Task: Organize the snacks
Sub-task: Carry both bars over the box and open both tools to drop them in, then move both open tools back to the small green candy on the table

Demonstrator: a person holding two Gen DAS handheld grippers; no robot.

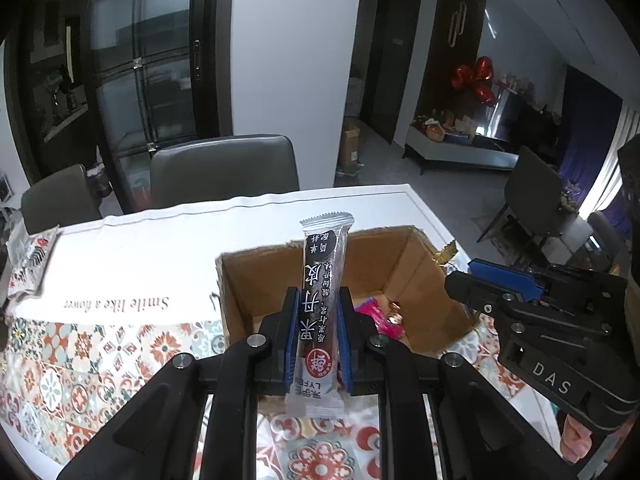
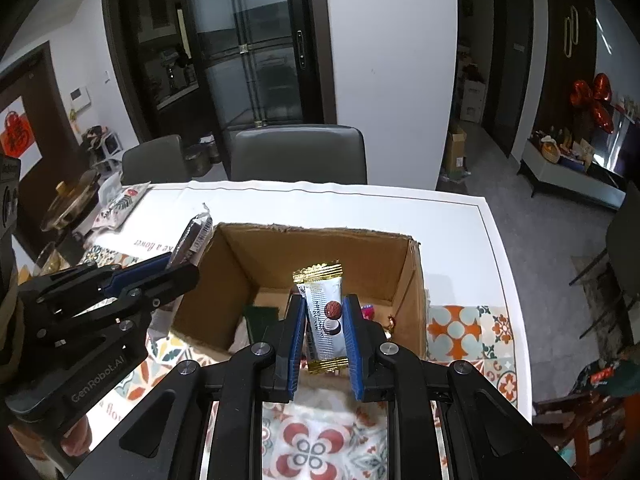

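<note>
Already the cardboard box [image 2: 412,280] on the tabletop [image 2: 452,216] holds several snacks: a pink packet [image 1: 380,316], a dark green packet [image 2: 262,318] and a small gold-wrapped sweet [image 1: 394,306] lie on its floor; so the sorting looks partly done, though how many snacks there were to begin with cannot be told. Both claws carry more; the left claw [image 1: 318,328] is clamped on a long dark fruit-leather bar [image 1: 322,300], held upright at the near side of the box; the right claw [image 2: 324,328] is pinched on a white snack with gold ends [image 2: 324,320], poised over the box's near wall. Neither piece is inside yet; each, I judge, needs carrying over the opening and letting go. Left over, at the far left edge of the tabletop, lies a patterned white packet [image 2: 120,204], well apart from the box; it probably awaits collection too.
</note>
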